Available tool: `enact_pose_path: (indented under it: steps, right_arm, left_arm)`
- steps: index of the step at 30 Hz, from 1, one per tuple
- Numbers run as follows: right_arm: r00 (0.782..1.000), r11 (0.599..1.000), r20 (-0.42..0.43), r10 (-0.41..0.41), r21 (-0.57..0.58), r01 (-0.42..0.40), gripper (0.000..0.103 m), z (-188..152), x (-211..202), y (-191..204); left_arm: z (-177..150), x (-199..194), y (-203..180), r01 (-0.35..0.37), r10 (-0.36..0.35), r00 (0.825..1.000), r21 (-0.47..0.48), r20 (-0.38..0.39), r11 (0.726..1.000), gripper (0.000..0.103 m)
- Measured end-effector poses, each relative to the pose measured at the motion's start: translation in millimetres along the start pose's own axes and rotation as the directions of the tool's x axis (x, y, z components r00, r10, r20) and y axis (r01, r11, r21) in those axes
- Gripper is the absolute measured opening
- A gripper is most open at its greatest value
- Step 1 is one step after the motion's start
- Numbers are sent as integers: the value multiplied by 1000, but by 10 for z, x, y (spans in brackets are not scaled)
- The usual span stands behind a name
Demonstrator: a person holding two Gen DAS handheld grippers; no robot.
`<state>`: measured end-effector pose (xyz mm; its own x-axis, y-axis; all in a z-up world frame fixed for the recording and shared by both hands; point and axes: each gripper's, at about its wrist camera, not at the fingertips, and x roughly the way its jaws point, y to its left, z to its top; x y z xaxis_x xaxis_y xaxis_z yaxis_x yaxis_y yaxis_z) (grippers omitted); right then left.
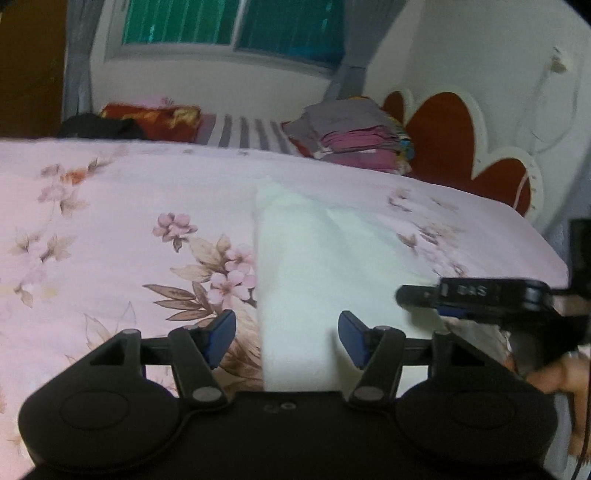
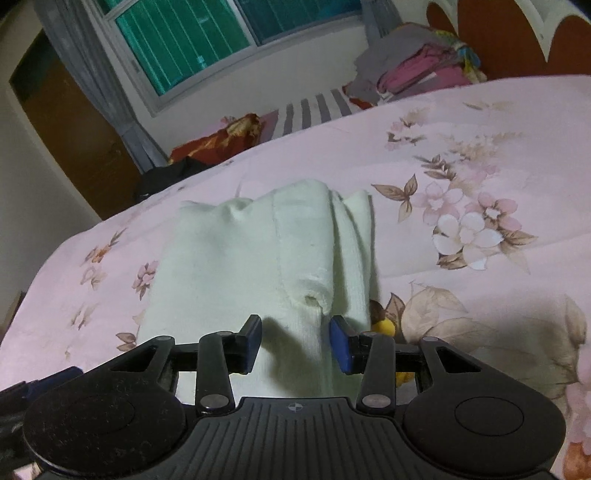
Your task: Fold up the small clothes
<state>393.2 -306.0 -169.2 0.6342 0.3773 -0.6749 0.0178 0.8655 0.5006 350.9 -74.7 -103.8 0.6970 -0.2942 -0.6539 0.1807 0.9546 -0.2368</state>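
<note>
A small pale white garment (image 1: pixel 317 266) lies flat on the pink floral bedspread (image 1: pixel 110 221), folded lengthwise. My left gripper (image 1: pixel 286 338) is open, its jaws straddling the garment's near left edge. My right gripper shows in the left wrist view (image 1: pixel 424 295) at the garment's right side. In the right wrist view the same garment (image 2: pixel 258 251) lies ahead with folded layers on its right. My right gripper (image 2: pixel 295 341) is open over the garment's near end, holding nothing. A small yellow piece (image 2: pixel 384 326) peeks out beside its right finger.
A stack of folded clothes (image 1: pixel 354 136) sits at the head of the bed by the red and white headboard (image 1: pixel 461 140). A red patterned pillow (image 1: pixel 155 116) and dark cloth (image 1: pixel 96 125) lie at the far edge. A window (image 1: pixel 236 26) is behind.
</note>
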Motion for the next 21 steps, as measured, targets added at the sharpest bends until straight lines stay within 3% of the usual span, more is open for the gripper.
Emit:
enact_pose_path:
  steps: [5,6,7,13,19,21]
  right_arm:
    - [1000,1000,-9,6,13,-6,41,52,103,11]
    - [1000,1000,-12,8,18,-8,37,57,122,12]
    - [1000,1000,-16,8,15,-7,15,56,133,19]
    - [1000,1000,-2,14,-3,-14,12,67,92,32]
    - [998,997,59,1,-76,3,11,128,-226,37]
    - [999,998,36,-11,-63,13,11,102,-186,-19]
  left_arm:
    - [72,206,98,-28,28,999,-16,-21,999,58]
    - [84,246,112,-31,31,999,-19,-25,999,58]
    - [94,285,130,-30,29,999,-23,-30,999,58]
    - [148,409,129,-21,21,999,-1,-33,1000,58]
    - [134,473,27,18,-17,999,27,-41,999,59]
    - [106,522,5,21,-18,998,37,-56,999,60]
